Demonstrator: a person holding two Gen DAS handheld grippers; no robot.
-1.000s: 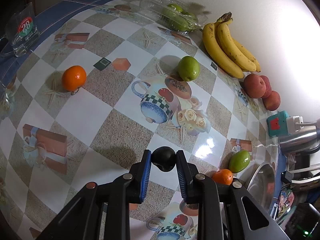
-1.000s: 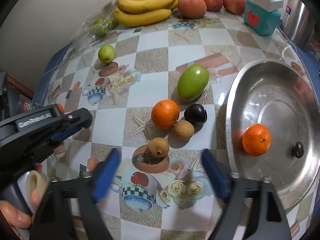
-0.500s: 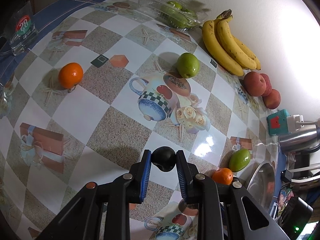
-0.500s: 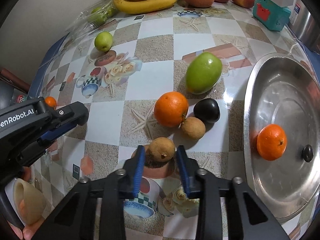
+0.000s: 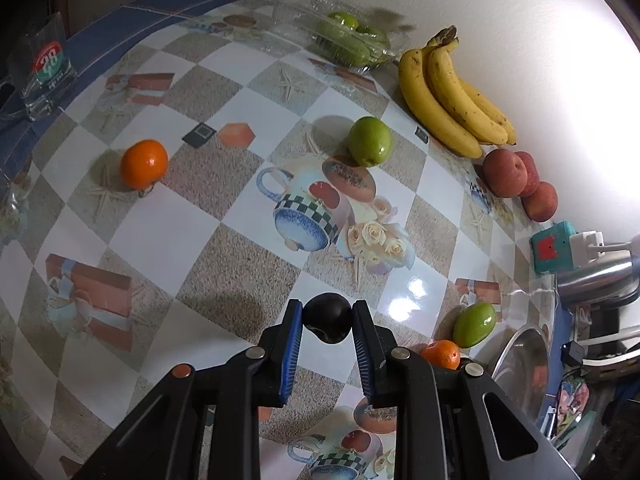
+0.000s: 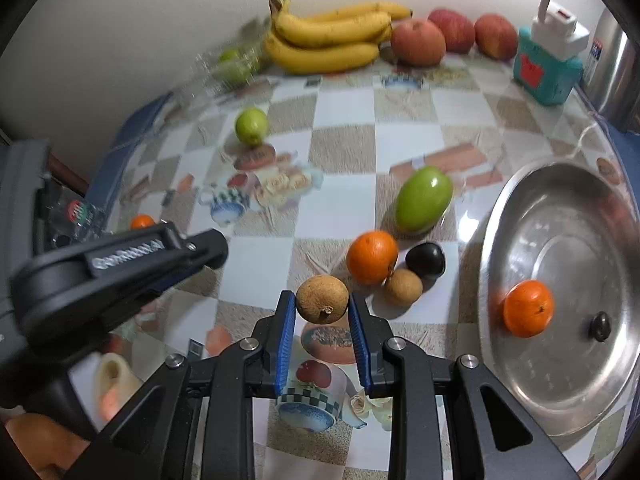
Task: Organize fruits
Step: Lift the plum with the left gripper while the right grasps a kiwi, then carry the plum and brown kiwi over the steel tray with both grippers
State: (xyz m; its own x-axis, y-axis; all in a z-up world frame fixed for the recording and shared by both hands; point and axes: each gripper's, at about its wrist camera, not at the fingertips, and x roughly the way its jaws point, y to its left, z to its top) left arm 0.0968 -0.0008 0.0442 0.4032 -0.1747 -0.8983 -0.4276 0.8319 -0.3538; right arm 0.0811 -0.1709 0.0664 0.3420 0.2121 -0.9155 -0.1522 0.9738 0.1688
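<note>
My left gripper (image 5: 327,316) is shut on a dark plum (image 5: 328,318) and holds it above the checked tablecloth. In the right wrist view my right gripper (image 6: 322,304) is shut on a round brown fruit (image 6: 322,299), lifted a little off the cloth. Just past it lie an orange (image 6: 372,256), a second dark plum (image 6: 425,259), another brown fruit (image 6: 403,286) and a green mango (image 6: 423,199). A steel dish (image 6: 516,208) on the right holds one orange (image 6: 528,308). The left gripper's black body (image 6: 120,256) shows at the left.
Bananas (image 6: 332,36), red apples (image 6: 418,42) and a clear box of green fruit (image 5: 352,40) line the wall. A green apple (image 5: 369,141) and a lone orange (image 5: 144,163) lie on the cloth. A glass (image 5: 42,68) stands far left, a teal adapter (image 6: 546,68) far right.
My right gripper closed from wide open onto the brown fruit and lifted it off the cloth. The left gripper kept still with its plum.
</note>
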